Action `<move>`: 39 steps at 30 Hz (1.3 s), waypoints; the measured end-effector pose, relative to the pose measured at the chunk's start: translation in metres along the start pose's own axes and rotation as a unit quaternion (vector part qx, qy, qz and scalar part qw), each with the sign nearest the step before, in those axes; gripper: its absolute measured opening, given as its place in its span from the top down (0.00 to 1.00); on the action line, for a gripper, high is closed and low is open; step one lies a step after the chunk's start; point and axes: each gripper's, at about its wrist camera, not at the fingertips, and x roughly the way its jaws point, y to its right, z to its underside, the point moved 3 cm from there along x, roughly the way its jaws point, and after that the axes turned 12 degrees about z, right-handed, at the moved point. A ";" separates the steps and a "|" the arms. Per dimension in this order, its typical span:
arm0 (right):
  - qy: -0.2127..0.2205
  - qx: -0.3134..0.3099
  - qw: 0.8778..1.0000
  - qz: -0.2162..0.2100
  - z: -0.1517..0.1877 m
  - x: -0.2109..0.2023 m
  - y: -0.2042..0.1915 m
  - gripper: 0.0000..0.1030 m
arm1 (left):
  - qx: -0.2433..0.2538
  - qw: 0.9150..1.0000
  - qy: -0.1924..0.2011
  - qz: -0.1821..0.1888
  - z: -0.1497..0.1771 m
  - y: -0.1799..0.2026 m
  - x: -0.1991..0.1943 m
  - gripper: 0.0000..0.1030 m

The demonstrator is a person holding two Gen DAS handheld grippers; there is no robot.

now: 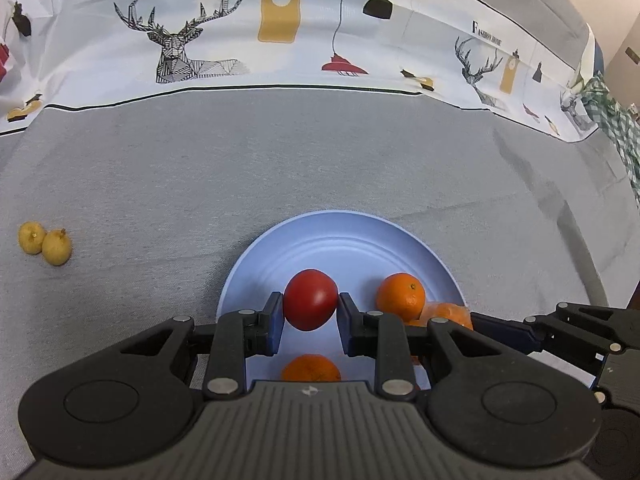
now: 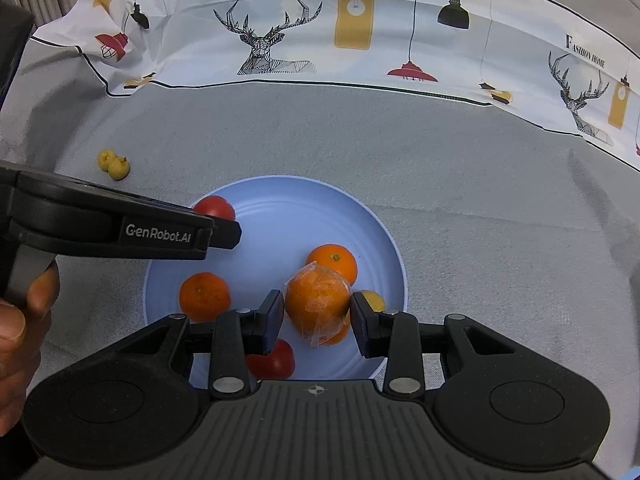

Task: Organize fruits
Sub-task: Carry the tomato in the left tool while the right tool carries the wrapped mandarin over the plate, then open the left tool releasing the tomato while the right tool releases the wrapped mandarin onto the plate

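Observation:
My left gripper [image 1: 310,300] is shut on a red tomato [image 1: 310,300], low over the left part of a light blue plate [image 1: 340,232]. My right gripper [image 2: 316,302] is shut on an orange wrapped in clear film [image 2: 318,304], over the plate's [image 2: 280,188] near right part. Two bare oranges [image 2: 334,262] [image 2: 204,296], a second red tomato [image 2: 276,360] and a yellow fruit [image 2: 374,300] lie on the plate. In the right wrist view, the left gripper [image 2: 220,218] comes in from the left with its tomato [image 2: 214,208] half hidden behind it.
Two small yellow fruits [image 1: 44,242] [image 2: 114,165] lie together on the grey cloth, left of the plate. A printed white cloth [image 1: 280,32] runs along the back. A person's hand [image 2: 20,320] holds the left gripper's handle.

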 end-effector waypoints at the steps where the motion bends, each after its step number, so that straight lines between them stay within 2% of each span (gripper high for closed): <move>1: 0.000 0.000 1.000 0.000 0.000 0.000 0.000 0.63 | 0.001 1.000 -0.001 0.000 0.000 0.001 0.001 0.70; 31: 0.006 -0.012 1.000 -0.006 0.001 0.000 -0.011 0.63 | 0.006 1.000 -0.008 0.010 -0.002 0.004 0.002 0.70; 34: 0.006 -0.011 1.000 -0.004 0.000 -0.001 -0.012 0.62 | 0.010 1.000 -0.008 0.013 -0.002 0.007 0.002 0.65; 35: 0.006 -0.012 1.000 -0.003 0.000 -0.001 -0.012 0.61 | 0.010 1.000 -0.007 0.014 -0.002 0.007 0.002 0.61; 39: 0.011 -0.012 1.000 0.001 -0.001 -0.003 -0.014 0.52 | 0.009 1.000 0.005 0.018 -0.004 0.007 -0.003 0.60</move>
